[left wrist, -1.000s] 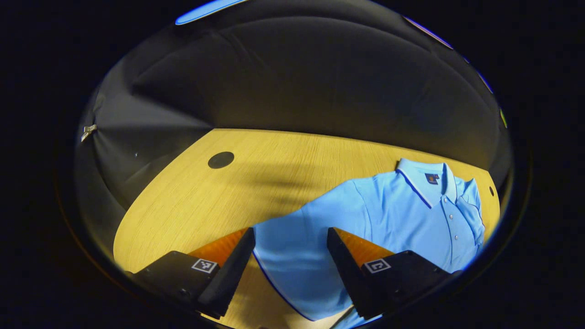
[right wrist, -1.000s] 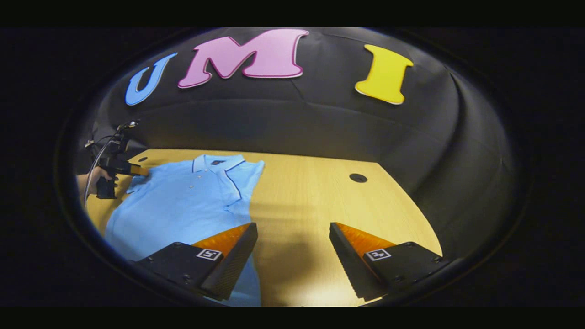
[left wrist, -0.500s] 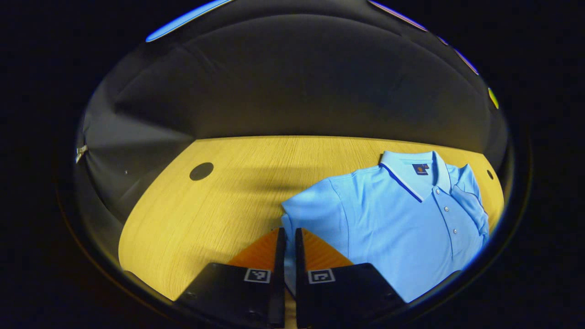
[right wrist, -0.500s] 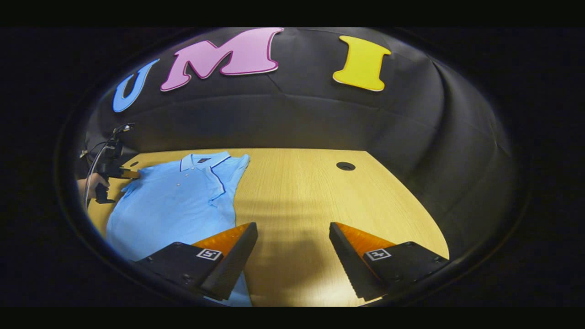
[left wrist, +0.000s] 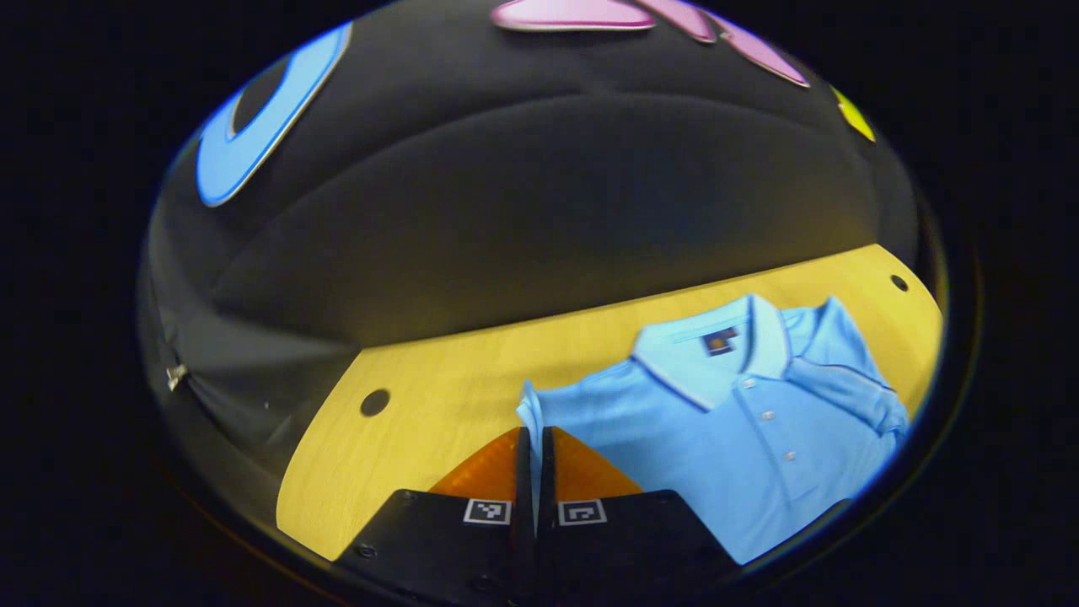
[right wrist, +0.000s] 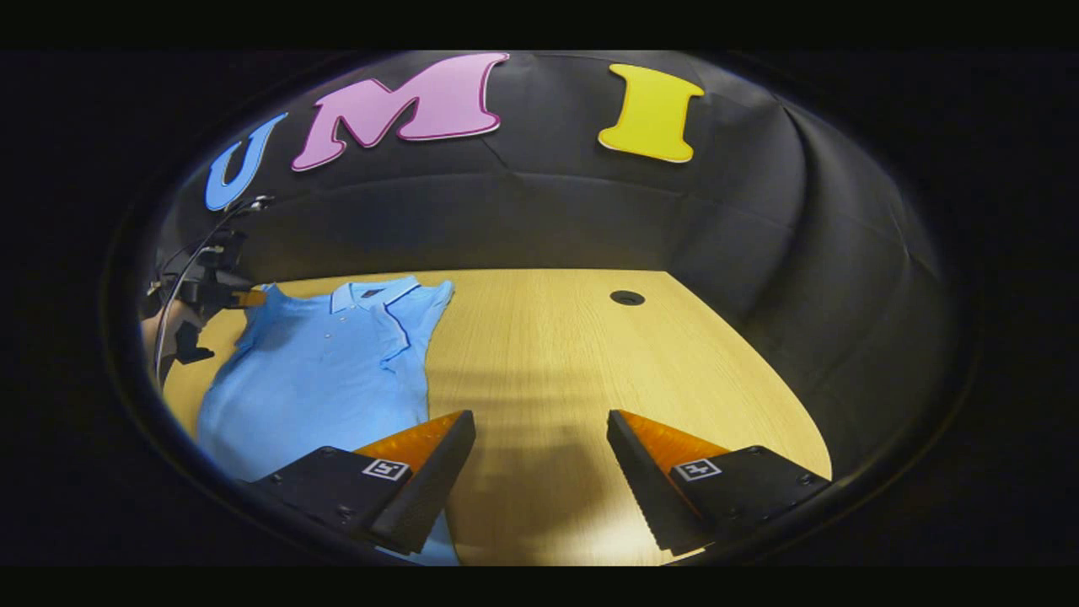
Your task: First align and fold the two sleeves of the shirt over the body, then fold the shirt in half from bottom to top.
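Observation:
A light blue polo shirt [left wrist: 742,438] lies face up on the wooden table [left wrist: 438,388], collar toward the wall. My left gripper [left wrist: 533,434] is shut on the edge of one sleeve [left wrist: 529,409] and holds it raised off the table. In the right gripper view the same shirt [right wrist: 320,371] sits at the left, with its other sleeve [right wrist: 417,324] lying folded over the body. There the left gripper [right wrist: 251,298] pinches the far sleeve, held by a hand [right wrist: 169,329]. My right gripper [right wrist: 539,421] is open above bare table beside the shirt's lower edge, nothing between its fingers.
The table [right wrist: 590,354] stretches wide to the right of the shirt. Round cable holes [left wrist: 374,402] [left wrist: 899,282] [right wrist: 626,297] sit near its back edge. Black cloth walls close in behind and at both sides.
My left gripper went from open around the sleeve to shut on it, then lifted the sleeve and swung toward the shirt body. The right gripper stayed open and drifted only slightly.

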Demonstrator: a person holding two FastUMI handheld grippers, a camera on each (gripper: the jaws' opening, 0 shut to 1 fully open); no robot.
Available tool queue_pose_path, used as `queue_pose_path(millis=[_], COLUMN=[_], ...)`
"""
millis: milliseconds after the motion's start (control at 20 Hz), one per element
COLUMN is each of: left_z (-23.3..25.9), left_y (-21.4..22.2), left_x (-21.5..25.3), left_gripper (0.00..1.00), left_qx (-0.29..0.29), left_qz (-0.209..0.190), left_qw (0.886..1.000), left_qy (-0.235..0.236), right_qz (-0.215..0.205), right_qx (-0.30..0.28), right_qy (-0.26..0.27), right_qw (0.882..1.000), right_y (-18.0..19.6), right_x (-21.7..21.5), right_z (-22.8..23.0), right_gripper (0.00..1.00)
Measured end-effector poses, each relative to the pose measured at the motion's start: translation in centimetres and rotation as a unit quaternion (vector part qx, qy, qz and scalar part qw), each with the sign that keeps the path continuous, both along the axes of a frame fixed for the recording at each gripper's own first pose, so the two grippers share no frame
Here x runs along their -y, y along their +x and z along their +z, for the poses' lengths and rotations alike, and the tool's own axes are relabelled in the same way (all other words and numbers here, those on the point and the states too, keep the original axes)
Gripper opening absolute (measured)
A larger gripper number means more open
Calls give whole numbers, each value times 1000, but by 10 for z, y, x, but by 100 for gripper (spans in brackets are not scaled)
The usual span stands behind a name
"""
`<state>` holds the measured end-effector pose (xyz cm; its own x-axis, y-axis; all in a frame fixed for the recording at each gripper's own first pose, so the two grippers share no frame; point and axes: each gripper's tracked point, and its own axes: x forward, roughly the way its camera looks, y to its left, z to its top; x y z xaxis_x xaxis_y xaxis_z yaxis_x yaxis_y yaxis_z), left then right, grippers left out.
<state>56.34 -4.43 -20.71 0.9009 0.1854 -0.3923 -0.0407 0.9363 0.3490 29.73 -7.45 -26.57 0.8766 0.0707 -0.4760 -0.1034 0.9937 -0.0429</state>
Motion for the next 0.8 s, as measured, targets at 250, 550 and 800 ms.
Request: queue_pose_path(millis=[250, 550, 800], left_z=[23, 72, 36], left_y=[-27, -153, -316], left_x=[122, 90, -1], left_gripper=[35, 99, 99], left_qx=[7, 44, -4], left_qz=[-105, -93, -16], left_qw=[988, 981, 991], left_qy=[-112, -162, -132], right_qz=[1, 6, 24], right_qx=[9, 4, -23], right_qy=[-2, 13, 18], right_qw=[1000, 1000, 999], right_y=[-16, -61, -124], right_x=[1, -1, -13], right_z=[4, 6, 2], right_gripper=[97, 97, 97])
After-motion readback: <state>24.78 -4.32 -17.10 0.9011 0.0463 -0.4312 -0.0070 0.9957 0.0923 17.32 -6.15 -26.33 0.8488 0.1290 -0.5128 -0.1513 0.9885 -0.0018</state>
